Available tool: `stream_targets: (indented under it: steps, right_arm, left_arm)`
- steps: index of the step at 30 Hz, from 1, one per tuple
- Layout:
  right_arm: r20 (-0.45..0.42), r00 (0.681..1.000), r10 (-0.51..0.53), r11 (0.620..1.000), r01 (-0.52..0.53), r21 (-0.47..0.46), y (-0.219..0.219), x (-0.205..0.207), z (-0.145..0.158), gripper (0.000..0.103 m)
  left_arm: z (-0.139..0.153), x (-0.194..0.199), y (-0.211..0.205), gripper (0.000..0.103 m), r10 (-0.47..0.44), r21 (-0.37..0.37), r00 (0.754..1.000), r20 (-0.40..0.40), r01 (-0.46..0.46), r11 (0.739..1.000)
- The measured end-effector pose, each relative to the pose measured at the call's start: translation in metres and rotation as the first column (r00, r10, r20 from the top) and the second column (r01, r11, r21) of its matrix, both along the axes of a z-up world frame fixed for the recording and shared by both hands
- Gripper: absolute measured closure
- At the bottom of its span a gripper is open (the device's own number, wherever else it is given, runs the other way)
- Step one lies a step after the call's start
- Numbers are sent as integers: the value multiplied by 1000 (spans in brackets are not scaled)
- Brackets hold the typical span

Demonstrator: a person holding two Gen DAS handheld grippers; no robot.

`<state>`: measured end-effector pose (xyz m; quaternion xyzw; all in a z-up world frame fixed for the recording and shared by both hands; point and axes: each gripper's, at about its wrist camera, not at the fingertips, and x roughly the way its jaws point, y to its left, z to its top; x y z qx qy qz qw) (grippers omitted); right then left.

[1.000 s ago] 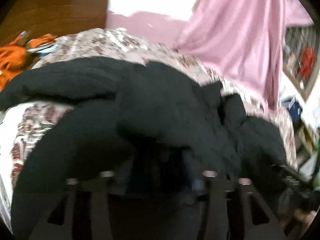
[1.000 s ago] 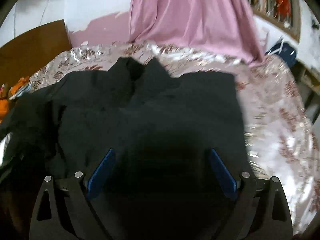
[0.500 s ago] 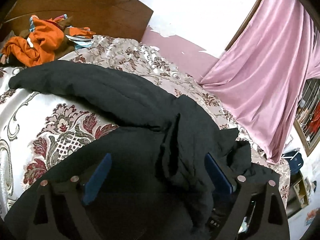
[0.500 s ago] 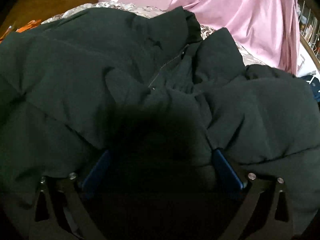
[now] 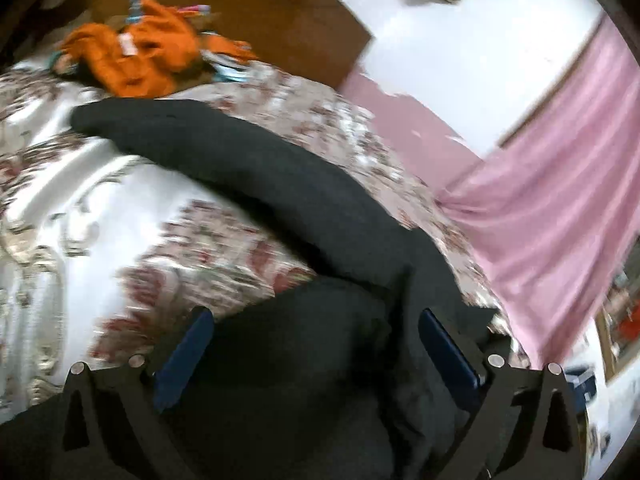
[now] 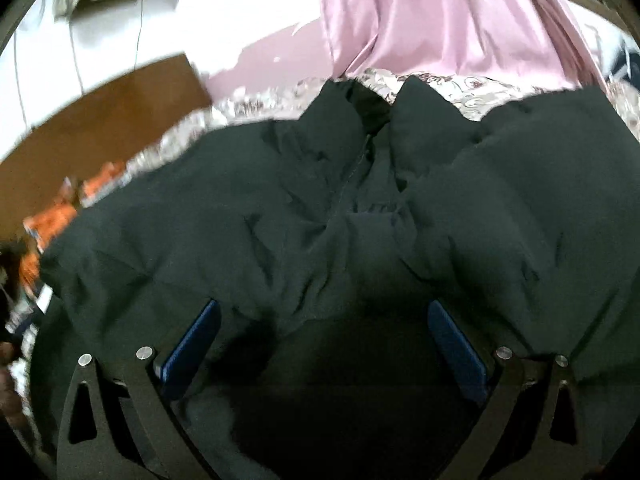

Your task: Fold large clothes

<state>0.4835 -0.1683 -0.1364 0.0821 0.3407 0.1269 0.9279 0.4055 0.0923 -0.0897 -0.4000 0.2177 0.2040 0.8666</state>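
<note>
Bedroom setup on my feeds: a bed with a shiny floral bedspread (image 5: 100, 184), a brown wooden headboard (image 5: 260, 20) behind it, a white wall with a pink lower band, and a pink curtain (image 5: 560, 208) hanging off to the right of the left tongs (image 5: 316, 332). Both views are pretty smeared, so take the fine detail loosely.

On the left wrist view, the black puffy jacket (image 5: 320, 380) fills the space between and under the left tongs, which are spread wide apart with the blue pads (image 5: 188, 344) well clear of each other. I can't see them pinching any fabric; the cloth just sits in the gap. One long sleeve (image 5: 224, 160) runs away from the tongs, up and to the left across the bedspread, ending near a pile of orange clothes (image 5: 140, 56) bunched against the headboard.

On the right wrist view, the jacket (image 6: 280, 232) takes up nearly everything ahead of the right tongs (image 6: 324, 328). These are also wide apart, blue pads (image 6: 192, 340) on either side, with dark fabric in between and nothing clamped as far as I can see. The collar and zipper (image 6: 360, 152) sit straight ahead of the tongs, at the far edge of the jacket, with the curtain (image 6: 440, 16) right behind. A bit of the orange clothes (image 6: 52, 216) peeks out far left.
</note>
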Motion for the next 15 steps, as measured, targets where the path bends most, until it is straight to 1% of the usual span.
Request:
stream_targets:
  steps: [1,3,5,8,9,10,12,13,15]
  right_arm:
    - [6,1000,3,1000,-3,14,1,-7,0,2]
    - [16,1000,17,999,-18,32,6,-21,-1,2]
    - [28,999,25,998,-27,64,9,-36,-2,2]
    - [32,999,17,992,-21,123,2,-37,-4,2]
    - [32,999,16,991,-20,134,-5,-29,-6,2]
    - [34,999,11,989,-16,149,-8,-29,-7,2]
    - [34,999,9,986,-15,164,-17,-23,-5,1]
    - [36,999,10,986,-16,165,-17,-22,-5,1]
    - [40,999,14,986,-20,165,-18,-18,-6,1]
  left_arm:
    - [-1,-5,5,0,44,-7,999,-15,-44,999]
    - [-4,-12,12,0,92,-34,995,-25,-93,995]
    - [-8,-20,20,0,123,-69,992,-24,-124,990]
    - [-8,-30,32,0,156,-88,987,-28,-158,983]
    - [-7,-34,38,0,161,-88,987,-23,-163,983]
    - [-3,-40,48,0,168,-85,986,-1,-168,982]
    - [2,-47,70,0,189,-54,982,19,-188,981]
    - [5,-49,85,0,204,-31,979,14,-204,979]
    - [8,-47,113,0,218,-8,976,1,-218,976]
